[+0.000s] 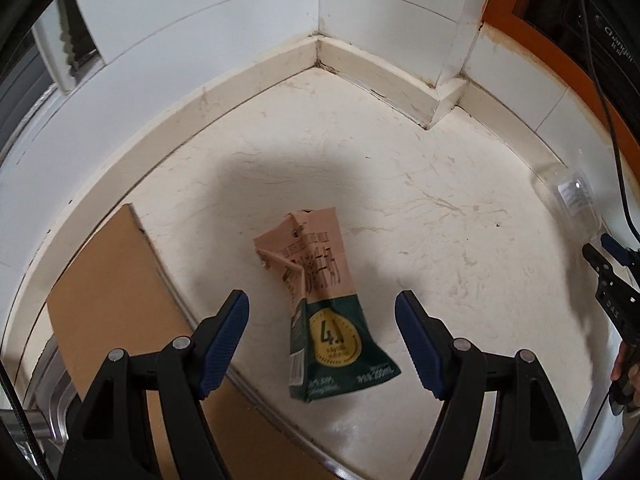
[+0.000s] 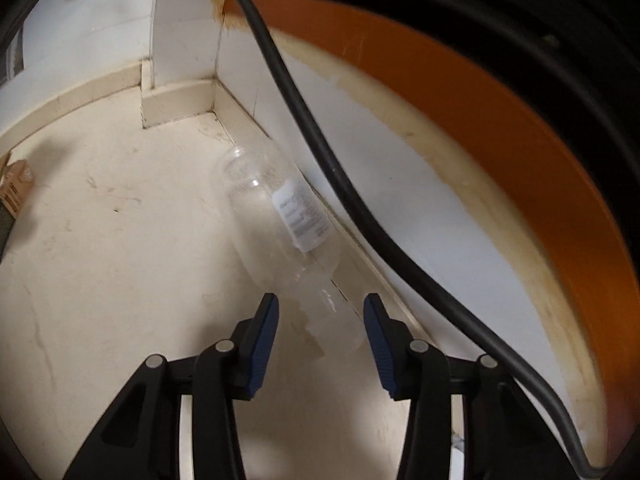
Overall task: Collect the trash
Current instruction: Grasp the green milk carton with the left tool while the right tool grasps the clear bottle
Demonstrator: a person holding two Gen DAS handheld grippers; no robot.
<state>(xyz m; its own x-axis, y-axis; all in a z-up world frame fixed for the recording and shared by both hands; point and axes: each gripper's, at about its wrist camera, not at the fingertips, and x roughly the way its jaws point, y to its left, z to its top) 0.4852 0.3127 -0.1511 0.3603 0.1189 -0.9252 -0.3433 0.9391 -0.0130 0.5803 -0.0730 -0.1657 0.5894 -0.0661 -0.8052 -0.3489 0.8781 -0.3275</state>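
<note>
Left wrist view: the left tool (image 1: 322,312) points steeply down at the cream floor (image 1: 420,240), its jaws spread wide and holding nothing. A crumpled milk carton (image 1: 320,300), tan above and dark green below, lies flat on the floor between the two blue pads (image 1: 224,344) without touching either. A sheet of brown cardboard (image 1: 116,296) lies just to its left by the skirting. At the far right edge the right tool (image 1: 600,256) reaches in toward a clear plastic bottle (image 1: 568,200) lying near the wall.

Right wrist view: the right tool (image 2: 320,320) tilts down toward the floor beside the wall, jaws partly open with nothing pressed between the pads. The clear bottle (image 2: 280,216), with its white label, lies along the skirting, its neck end pointing into the gap between the jaws; contact cannot be told. A black cable (image 2: 320,140) hangs across the wall above it.
</note>
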